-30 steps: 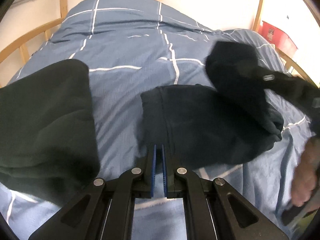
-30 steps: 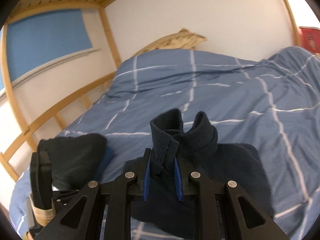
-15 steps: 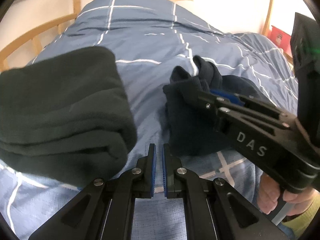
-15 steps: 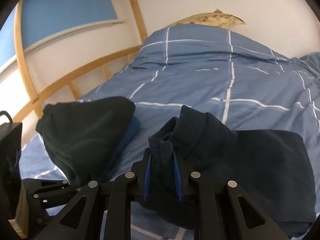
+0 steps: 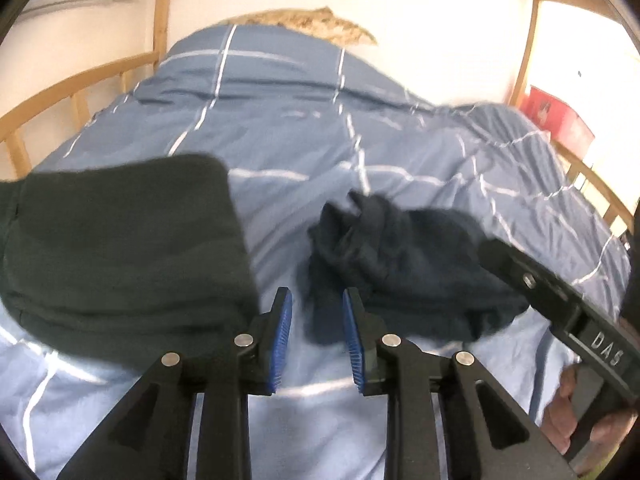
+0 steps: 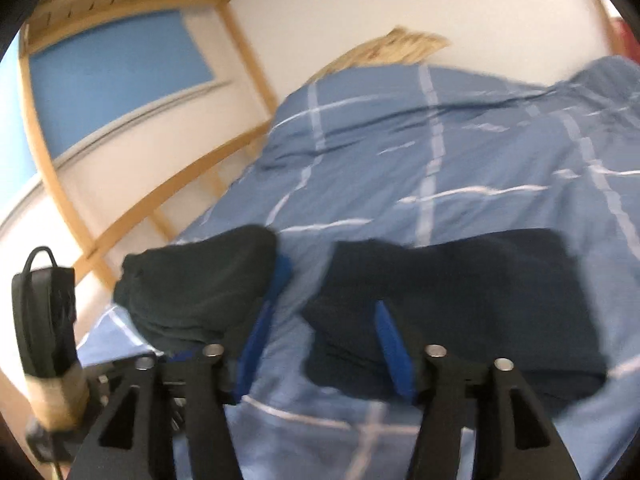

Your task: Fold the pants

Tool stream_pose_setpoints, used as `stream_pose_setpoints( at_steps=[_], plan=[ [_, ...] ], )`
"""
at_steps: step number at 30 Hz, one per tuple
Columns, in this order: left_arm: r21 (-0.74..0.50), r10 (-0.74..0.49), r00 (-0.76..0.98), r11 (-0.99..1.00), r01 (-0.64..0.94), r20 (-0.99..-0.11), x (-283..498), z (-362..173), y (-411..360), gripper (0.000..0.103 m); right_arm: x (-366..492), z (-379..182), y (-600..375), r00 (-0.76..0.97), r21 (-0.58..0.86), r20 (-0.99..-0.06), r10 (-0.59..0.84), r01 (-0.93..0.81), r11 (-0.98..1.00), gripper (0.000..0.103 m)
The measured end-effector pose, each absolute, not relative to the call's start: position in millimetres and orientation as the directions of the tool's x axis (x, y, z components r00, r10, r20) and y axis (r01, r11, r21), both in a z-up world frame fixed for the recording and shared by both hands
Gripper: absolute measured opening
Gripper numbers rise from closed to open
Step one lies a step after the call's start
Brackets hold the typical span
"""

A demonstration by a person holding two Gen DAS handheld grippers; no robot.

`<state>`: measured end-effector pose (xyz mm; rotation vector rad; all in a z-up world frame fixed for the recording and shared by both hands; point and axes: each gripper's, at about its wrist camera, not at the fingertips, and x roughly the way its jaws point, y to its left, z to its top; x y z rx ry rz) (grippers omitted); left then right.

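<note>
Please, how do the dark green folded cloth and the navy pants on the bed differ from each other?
The dark green cloth is a neat, flat-topped stack with straight edges; the navy pants are a looser bundle with a rumpled end sticking up. The green cloth lies to the left, the pants to the right, apart. Both are dark and rest on the blue checked duvet.

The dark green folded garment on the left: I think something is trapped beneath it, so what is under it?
Under the dark green folded garment, a blue fabric edge pokes out on its right side, over the checked duvet. How far it reaches underneath is covered.
</note>
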<state>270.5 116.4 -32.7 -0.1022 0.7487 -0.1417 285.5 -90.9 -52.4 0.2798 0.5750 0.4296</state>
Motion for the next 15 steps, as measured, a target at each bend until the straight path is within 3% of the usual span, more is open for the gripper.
stream_pose_setpoints(
  at_steps=[5, 15],
  plan=[
    [-0.176, -0.198, 0.726, 0.979, 0.107, -0.659, 292.1, -33.1, 96.0, 0.026, 280.0, -62.1, -144.1, 0.834, 0.345, -0.495, 0.243, -0.068, 0.936, 0.058],
    [-0.164, -0.144, 0.664, 0.986, 0.033, -0.734, 315.1, -53.9, 81.7, 0.024, 293.9, -85.1, -185.7, 0.832, 0.392, -0.529, 0.165, 0.067, 0.918, 0.058]
  ],
)
